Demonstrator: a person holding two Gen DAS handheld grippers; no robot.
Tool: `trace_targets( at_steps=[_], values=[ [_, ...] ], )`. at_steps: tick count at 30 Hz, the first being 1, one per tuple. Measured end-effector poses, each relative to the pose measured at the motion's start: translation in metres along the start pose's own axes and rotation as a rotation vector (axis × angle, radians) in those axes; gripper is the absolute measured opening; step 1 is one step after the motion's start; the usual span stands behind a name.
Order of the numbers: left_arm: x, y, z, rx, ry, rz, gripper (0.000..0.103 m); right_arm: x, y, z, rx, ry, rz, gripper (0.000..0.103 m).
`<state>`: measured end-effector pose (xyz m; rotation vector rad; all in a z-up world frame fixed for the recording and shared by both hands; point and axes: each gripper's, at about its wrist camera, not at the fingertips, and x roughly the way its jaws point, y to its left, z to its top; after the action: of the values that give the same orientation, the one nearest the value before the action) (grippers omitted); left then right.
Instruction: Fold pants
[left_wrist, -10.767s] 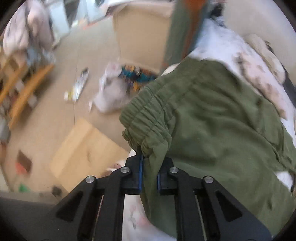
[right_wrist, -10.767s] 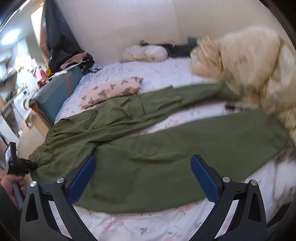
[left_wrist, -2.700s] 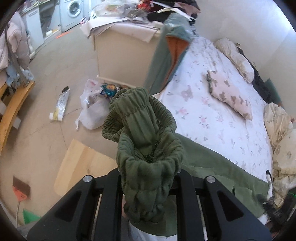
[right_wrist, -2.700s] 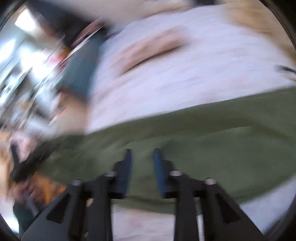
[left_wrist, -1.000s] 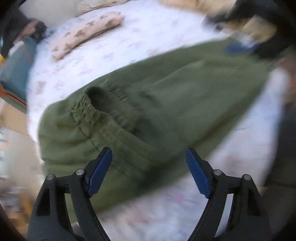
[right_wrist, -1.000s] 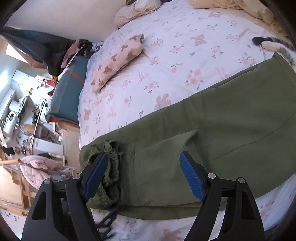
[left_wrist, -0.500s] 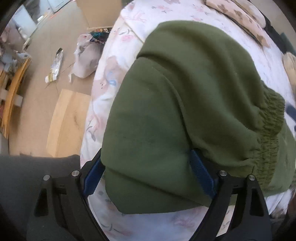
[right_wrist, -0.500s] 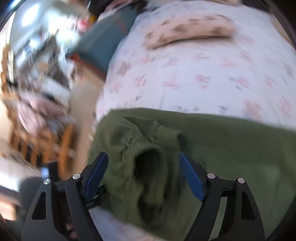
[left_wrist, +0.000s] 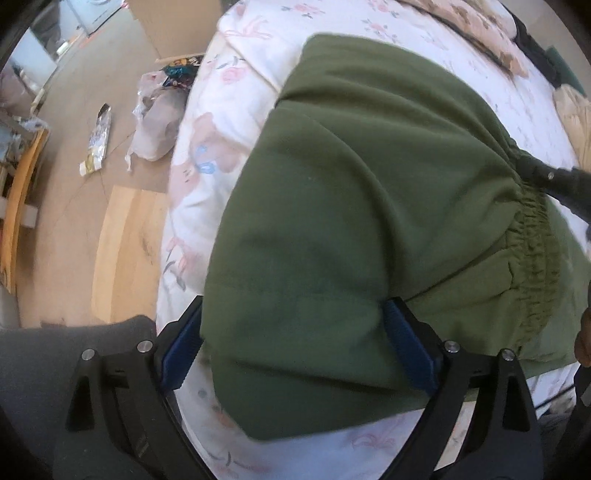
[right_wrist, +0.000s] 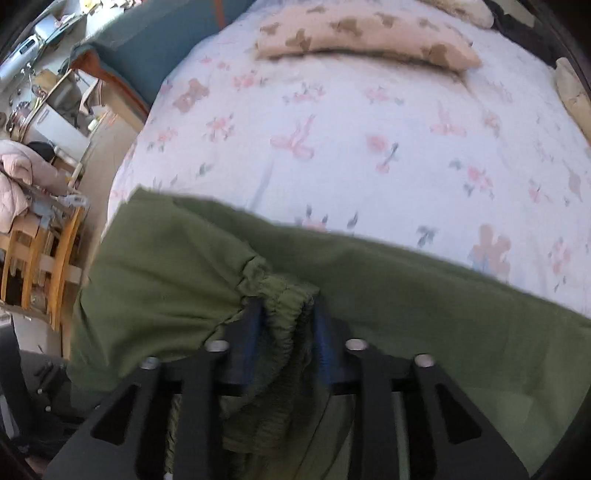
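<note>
The left tongs gape wide around the folded edge of the green pants, which lie on the bed. The right tongs pinch the elastic waistband. Soft, floppy cloth; the bunched waistband looks the surest hold.

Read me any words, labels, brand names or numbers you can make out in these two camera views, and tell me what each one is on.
None can be read.
Snack packet on the floor: has print, too small and blurred.
Colourful packaging by the plastic bag: blurred, unreadable.
Green pants, floral bedsheet, bear-print pillow: patterns only, no text visible.
Left gripper and right gripper: no markings visible.
</note>
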<state>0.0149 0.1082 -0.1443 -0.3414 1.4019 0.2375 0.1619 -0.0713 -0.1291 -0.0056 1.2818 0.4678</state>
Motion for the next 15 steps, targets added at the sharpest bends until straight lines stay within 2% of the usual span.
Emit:
trace_targets(
  at_steps=[1, 4, 6, 9, 12, 14, 15],
  values=[
    [-0.002, 0.006, 0.001, -0.013, -0.008, -0.013, 0.092, -0.01, -0.002, 0.004, 0.016, -0.019, -0.007, 0.051],
    [-0.019, 0.018, -0.001, -0.06, -0.078, -0.022, 0.092, -0.045, 0.007, 0.017, 0.004, -0.113, 0.007, 0.051],
    [-0.024, 0.023, 0.002, -0.081, -0.109, 0.0, 0.092, -0.058, 0.03, 0.025, -0.049, -0.122, 0.061, 0.05],
    [-0.019, 0.028, 0.009, -0.115, -0.09, 0.028, 0.092, -0.049, 0.063, 0.021, -0.123, -0.012, 0.101, 0.045],
    [-0.013, 0.031, 0.01, -0.127, -0.062, 0.025, 0.092, -0.041, 0.081, -0.01, -0.146, 0.067, 0.138, 0.042],
    [-0.01, 0.026, 0.007, -0.119, -0.017, -0.009, 0.092, -0.039, 0.086, -0.045, -0.165, 0.122, 0.173, 0.042],
    [-0.007, 0.023, 0.005, -0.103, -0.007, -0.002, 0.092, -0.034, 0.086, -0.058, -0.173, 0.141, 0.17, 0.042]
  ],
)
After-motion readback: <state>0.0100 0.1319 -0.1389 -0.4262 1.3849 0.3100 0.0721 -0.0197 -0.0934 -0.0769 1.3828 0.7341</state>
